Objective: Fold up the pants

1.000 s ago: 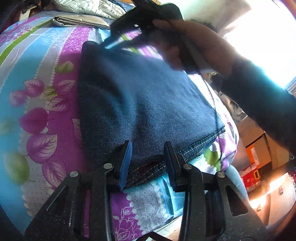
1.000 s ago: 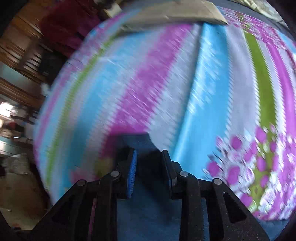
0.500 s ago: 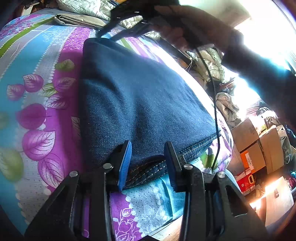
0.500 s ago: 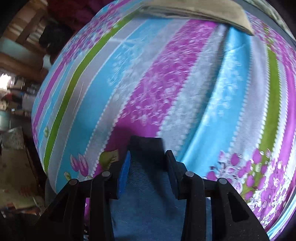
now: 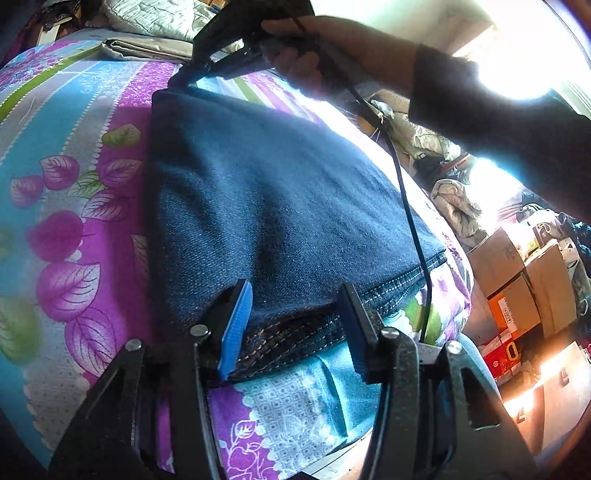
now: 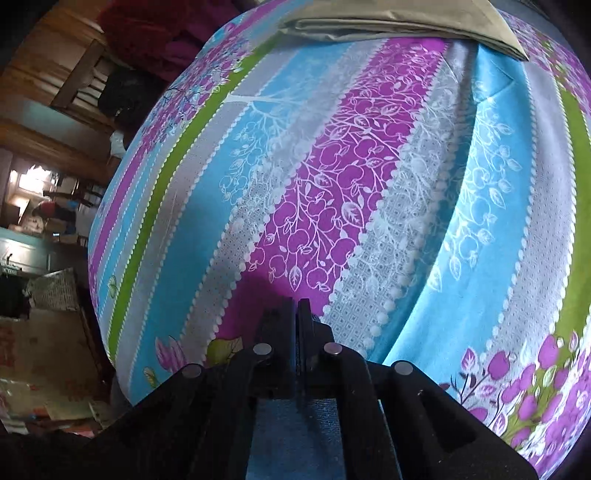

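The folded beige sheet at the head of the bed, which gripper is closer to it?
Right. The right gripper is at the jeans' far corner, nearer the beige sheet. The left gripper straddles the jeans' near waistband edge, farthest from it.

Lying spread out over the bed, a bright bedsheet (image 6: 332,192) with blue, purple, grey and green stripes and leaf pictures. Resting flat at the far end of it, a folded tan cloth (image 6: 399,22), with a pale quilt (image 5: 155,16) sitting just behind. Standing stacked on the floor beside the bed, some brown cardboard boxes (image 5: 532,273), with a heap of crumpled cloth (image 5: 456,206) piling up near them and a wooden shelf (image 6: 74,88) showing off to the other side.
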`<state>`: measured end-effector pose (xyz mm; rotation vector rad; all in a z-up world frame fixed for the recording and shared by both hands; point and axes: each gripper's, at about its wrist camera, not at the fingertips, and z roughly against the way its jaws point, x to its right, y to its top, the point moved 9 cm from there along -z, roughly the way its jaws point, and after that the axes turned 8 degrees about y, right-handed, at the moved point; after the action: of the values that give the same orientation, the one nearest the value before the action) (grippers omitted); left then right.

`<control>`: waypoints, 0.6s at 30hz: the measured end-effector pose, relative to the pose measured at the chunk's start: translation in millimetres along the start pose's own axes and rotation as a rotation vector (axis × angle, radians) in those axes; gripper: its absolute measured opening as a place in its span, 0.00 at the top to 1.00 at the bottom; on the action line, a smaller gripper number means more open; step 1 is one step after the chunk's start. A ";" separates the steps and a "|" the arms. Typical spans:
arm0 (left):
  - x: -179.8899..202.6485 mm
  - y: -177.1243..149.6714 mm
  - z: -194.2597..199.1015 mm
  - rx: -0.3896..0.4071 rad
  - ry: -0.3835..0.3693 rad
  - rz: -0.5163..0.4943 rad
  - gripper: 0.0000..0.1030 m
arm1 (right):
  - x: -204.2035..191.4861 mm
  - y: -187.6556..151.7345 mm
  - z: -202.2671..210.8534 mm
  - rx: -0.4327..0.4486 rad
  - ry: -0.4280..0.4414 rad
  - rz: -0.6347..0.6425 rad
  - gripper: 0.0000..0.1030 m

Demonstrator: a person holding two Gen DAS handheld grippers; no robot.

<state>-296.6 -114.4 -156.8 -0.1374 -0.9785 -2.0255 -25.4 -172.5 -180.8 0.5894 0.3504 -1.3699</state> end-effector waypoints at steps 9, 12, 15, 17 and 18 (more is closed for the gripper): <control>6.4 0.7 -1.4 -0.006 0.004 -0.022 0.44 | -20.3 -1.2 18.7 0.096 -0.174 0.164 0.94; 6.1 1.5 -1.5 -0.003 0.000 -0.018 0.44 | -30.7 3.9 49.1 0.224 -0.161 0.157 0.94; 5.8 2.2 -1.6 -0.001 -0.001 -0.014 0.42 | -13.4 -19.6 22.3 0.108 -0.241 0.159 0.94; 5.9 2.8 -0.8 -0.006 -0.001 -0.016 0.42 | 4.7 -39.4 -6.3 -0.010 -0.297 0.155 0.94; 5.2 4.5 1.1 -0.011 -0.006 -0.008 0.43 | 6.3 -42.8 -5.5 0.010 -0.334 0.180 0.94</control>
<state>-296.8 -118.5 -151.2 -0.1453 -0.9736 -2.0393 -65.6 -178.2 -196.8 0.3810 0.0197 -1.2692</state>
